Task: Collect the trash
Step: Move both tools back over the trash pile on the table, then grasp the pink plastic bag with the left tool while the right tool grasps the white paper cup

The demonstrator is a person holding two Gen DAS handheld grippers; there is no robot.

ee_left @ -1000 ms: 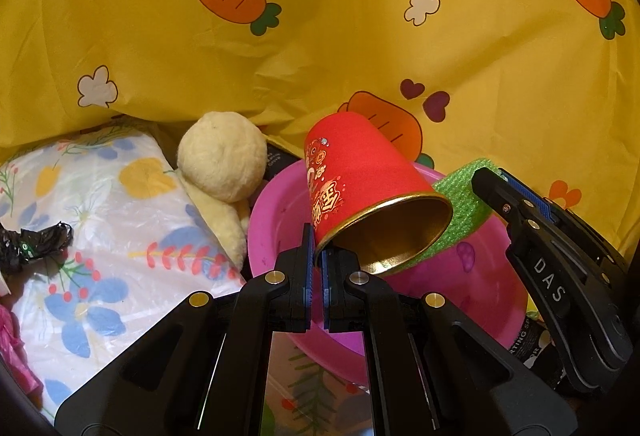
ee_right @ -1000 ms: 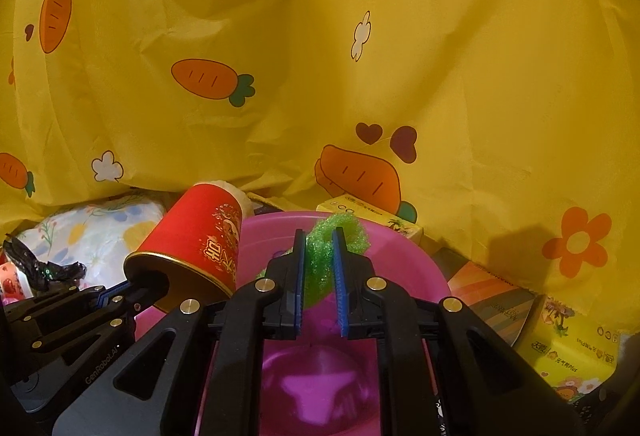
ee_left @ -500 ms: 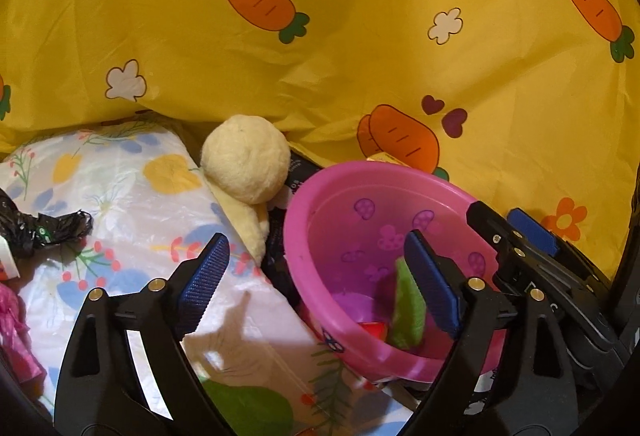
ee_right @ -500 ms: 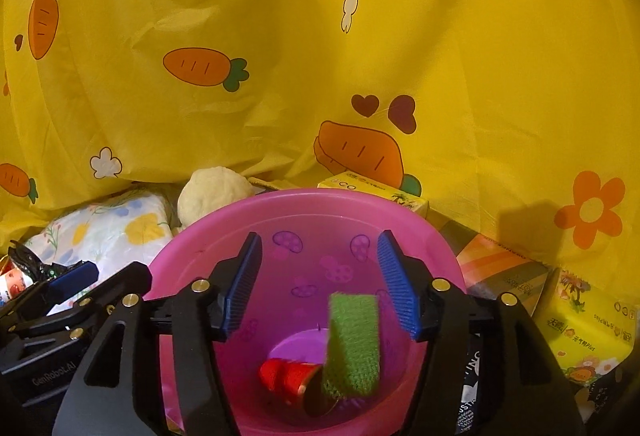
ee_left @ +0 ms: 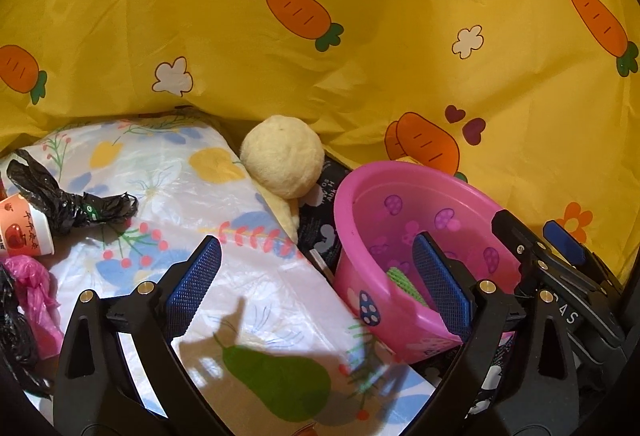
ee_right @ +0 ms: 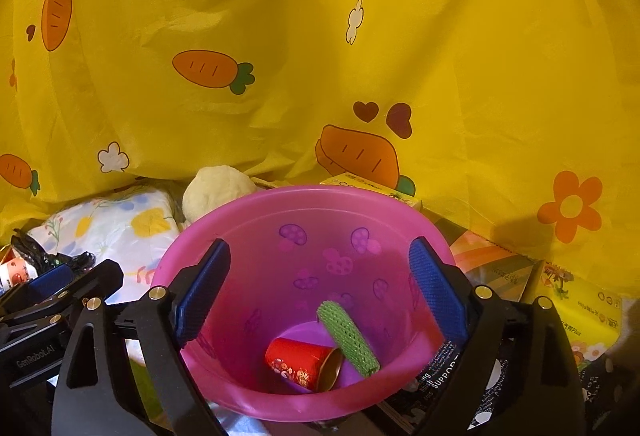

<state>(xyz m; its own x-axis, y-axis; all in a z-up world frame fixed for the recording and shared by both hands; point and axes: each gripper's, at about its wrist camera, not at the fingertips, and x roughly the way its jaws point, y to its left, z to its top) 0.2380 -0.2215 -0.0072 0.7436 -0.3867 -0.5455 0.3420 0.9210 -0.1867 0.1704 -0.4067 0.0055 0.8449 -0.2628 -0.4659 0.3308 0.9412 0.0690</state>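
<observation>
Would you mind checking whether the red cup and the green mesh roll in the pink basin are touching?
Touching. The right wrist view shows the green mesh roll leaning across the gold rim of the red cup at the bottom of the pink basin, with no gap visible.

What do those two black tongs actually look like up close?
Both the left tongs and the right tongs are matte black plastic with cut-out arms, brass-coloured screws and blue, finely dotted rubber pads. White lettering marks their sides. No cables or sleeves show.

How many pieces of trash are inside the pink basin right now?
2. A red paper cup lies on its side at the pink basin's bottom; a green foam sleeve leans beside it. Nothing else shows inside.
</observation>
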